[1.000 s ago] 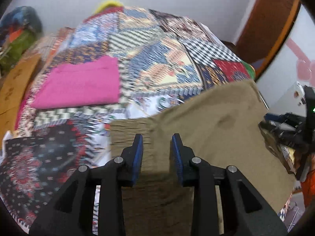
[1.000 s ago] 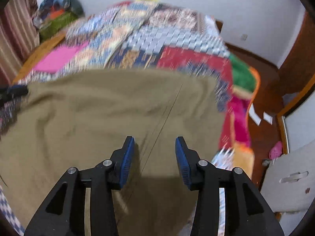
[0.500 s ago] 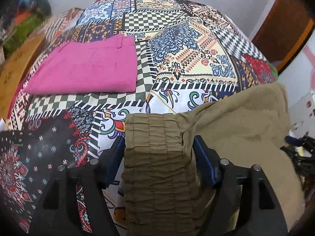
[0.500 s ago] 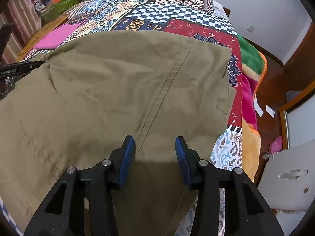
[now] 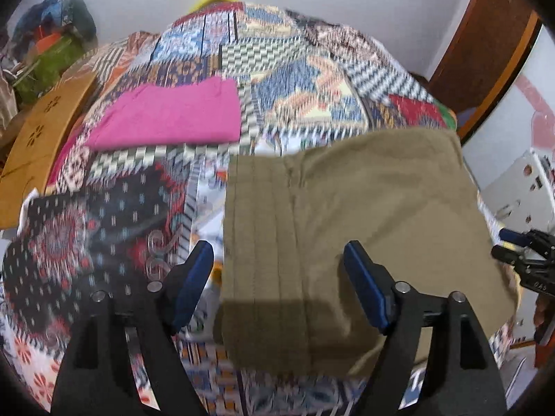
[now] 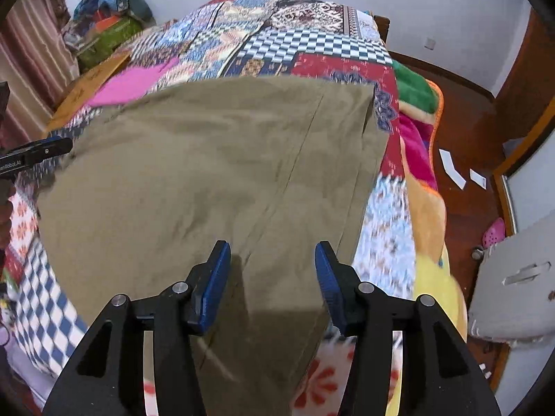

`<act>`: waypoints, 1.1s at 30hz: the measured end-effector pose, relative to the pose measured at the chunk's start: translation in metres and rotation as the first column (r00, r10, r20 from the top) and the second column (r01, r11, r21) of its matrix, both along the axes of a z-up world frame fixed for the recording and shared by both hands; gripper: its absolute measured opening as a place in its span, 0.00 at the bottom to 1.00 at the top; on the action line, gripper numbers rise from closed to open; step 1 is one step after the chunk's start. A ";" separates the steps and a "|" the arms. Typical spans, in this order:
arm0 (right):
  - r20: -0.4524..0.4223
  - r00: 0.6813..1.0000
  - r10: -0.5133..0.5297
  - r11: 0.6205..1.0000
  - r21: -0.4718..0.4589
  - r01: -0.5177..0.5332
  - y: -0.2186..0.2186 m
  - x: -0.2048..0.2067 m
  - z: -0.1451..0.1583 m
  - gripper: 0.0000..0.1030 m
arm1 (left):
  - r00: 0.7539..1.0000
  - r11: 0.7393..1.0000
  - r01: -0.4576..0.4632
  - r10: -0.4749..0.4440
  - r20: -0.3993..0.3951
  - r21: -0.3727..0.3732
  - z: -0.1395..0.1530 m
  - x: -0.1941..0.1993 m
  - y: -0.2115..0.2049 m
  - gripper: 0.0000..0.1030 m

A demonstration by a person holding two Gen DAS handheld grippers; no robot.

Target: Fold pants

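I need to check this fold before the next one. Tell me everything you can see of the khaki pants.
The pants are plain khaki woven cloth, folded into a broad flat slab on the quilt. A ribbed elastic waistband forms their left end; a stitched seam runs lengthwise. They lie flat with light creases. Neither claw touches them, as far as the views show.

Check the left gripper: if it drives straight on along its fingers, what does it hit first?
Most likely the khaki pants lying on the patchwork quilt. The left gripper has just been opening, nothing pinched; its line seems to land near the stitched waistband edge, though depth is unclear.
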State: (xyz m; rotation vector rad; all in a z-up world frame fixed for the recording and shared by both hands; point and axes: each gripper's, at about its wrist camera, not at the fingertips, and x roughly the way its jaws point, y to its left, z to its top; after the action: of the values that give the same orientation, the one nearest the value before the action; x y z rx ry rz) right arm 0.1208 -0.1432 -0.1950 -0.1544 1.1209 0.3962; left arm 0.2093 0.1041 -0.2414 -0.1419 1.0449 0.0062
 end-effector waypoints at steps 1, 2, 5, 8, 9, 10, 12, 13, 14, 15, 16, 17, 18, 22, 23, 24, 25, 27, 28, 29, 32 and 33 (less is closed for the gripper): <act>-0.003 1.000 -0.001 1.000 -0.010 0.001 -0.001 -0.002 -0.004 0.46 | 1.000 1.000 -0.007 0.007 -0.012 0.004 -0.006 -0.003 0.001 0.76; -0.014 1.000 -0.004 1.000 -0.015 0.004 -0.002 -0.007 -0.009 0.46 | 1.000 1.000 -0.019 0.019 -0.023 0.010 -0.011 -0.007 0.002 0.76; -0.035 0.999 -0.019 1.000 -0.016 0.018 -0.010 -0.017 -0.018 0.45 | 0.999 0.999 -0.034 0.034 -0.007 0.019 -0.022 -0.014 0.003 0.82; -0.052 0.997 -0.056 0.998 0.001 0.056 -0.020 -0.021 -0.019 0.46 | 0.999 0.998 -0.046 0.046 0.000 0.043 -0.021 -0.015 0.001 0.83; -0.061 0.996 -0.067 0.998 0.002 0.067 -0.023 -0.021 -0.018 0.46 | 0.999 0.997 -0.049 0.049 -0.002 0.054 -0.018 -0.015 0.000 0.83; -0.066 0.995 -0.080 0.997 0.001 0.080 -0.025 -0.021 -0.016 0.46 | 0.999 0.996 -0.050 0.050 0.003 0.071 -0.012 -0.015 -0.001 0.82; -0.038 0.995 -0.089 0.996 -0.012 0.089 -0.026 -0.023 -0.007 0.46 | 0.998 0.995 -0.049 0.047 0.029 0.086 0.002 -0.021 -0.001 0.82; -0.012 0.996 -0.092 0.996 -0.017 0.091 -0.026 -0.025 0.001 0.46 | 0.998 0.995 -0.049 0.046 0.039 0.082 0.007 -0.024 0.000 0.82; 0.010 0.996 -0.093 0.996 -0.014 0.093 -0.026 -0.027 0.008 0.46 | 0.998 0.996 -0.049 0.045 0.048 0.070 0.013 -0.027 0.000 0.83; 0.032 0.995 -0.093 0.996 -0.008 0.093 -0.027 -0.028 0.015 0.46 | 0.998 0.998 -0.050 0.048 0.052 0.048 0.020 -0.033 0.002 0.84; 0.052 0.994 -0.094 0.996 0.003 0.094 -0.026 -0.028 0.023 0.47 | 0.997 0.998 -0.054 0.053 0.052 0.028 0.023 -0.036 0.004 0.86; 0.068 0.993 -0.094 0.996 0.016 0.093 -0.024 -0.028 0.030 0.48 | 0.997 0.998 -0.060 0.060 0.054 -0.010 0.026 -0.041 0.007 0.87; 0.084 0.992 -0.093 0.995 0.028 0.091 -0.021 -0.028 0.035 0.50 | 0.996 0.997 -0.063 0.065 0.055 -0.042 0.028 -0.045 0.009 0.88; 0.139 0.988 -0.075 0.997 0.041 0.070 -0.005 -0.026 0.049 0.51 | 0.997 0.980 -0.078 0.081 0.012 -0.183 0.023 -0.060 0.014 0.88; 0.152 0.986 -0.067 0.997 0.041 0.061 0.002 -0.026 0.052 0.51 | 0.997 0.974 -0.081 0.083 -0.001 -0.214 0.020 -0.063 0.015 0.88; 0.159 0.985 -0.060 0.998 0.044 0.054 0.005 -0.027 0.053 0.51 | 0.997 0.966 -0.083 0.082 -0.013 -0.244 0.016 -0.066 0.014 0.88; 0.165 0.985 -0.050 0.998 0.048 0.043 0.011 -0.027 0.053 0.51 | 0.996 0.955 -0.088 0.082 -0.034 -0.283 0.011 -0.067 0.014 0.88; 0.171 0.985 -0.027 0.999 0.051 0.019 0.022 -0.027 0.053 0.51 | 0.995 0.936 -0.093 0.075 -0.064 -0.341 0.000 -0.071 0.012 0.88; 0.174 0.985 -0.012 0.999 0.048 0.004 0.028 -0.028 0.052 0.51 | 0.994 0.922 -0.098 0.073 -0.082 -0.373 -0.006 -0.071 0.011 0.88; 0.177 0.984 0.002 0.999 0.042 -0.009 0.034 -0.028 0.051 0.51 | 0.993 0.912 -0.101 0.069 -0.093 -0.399 -0.010 -0.072 0.010 0.88; 0.185 0.982 0.037 0.999 0.008 -0.039 0.050 -0.029 0.047 0.51 | 0.989 0.846 -0.124 0.065 -0.130 -0.519 -0.025 -0.070 0.012 0.88; 0.187 0.981 0.050 0.999 0.003 -0.051 0.054 -0.029 0.046 0.51 | 0.989 0.838 -0.131 0.076 -0.124 -0.529 -0.026 -0.068 0.012 0.88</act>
State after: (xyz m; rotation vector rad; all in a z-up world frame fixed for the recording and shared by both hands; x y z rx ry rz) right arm 0.0918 -0.0887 -0.1487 -0.2091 0.9320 0.4225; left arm 0.1414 0.1163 -0.2677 -0.7185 1.1155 -0.1860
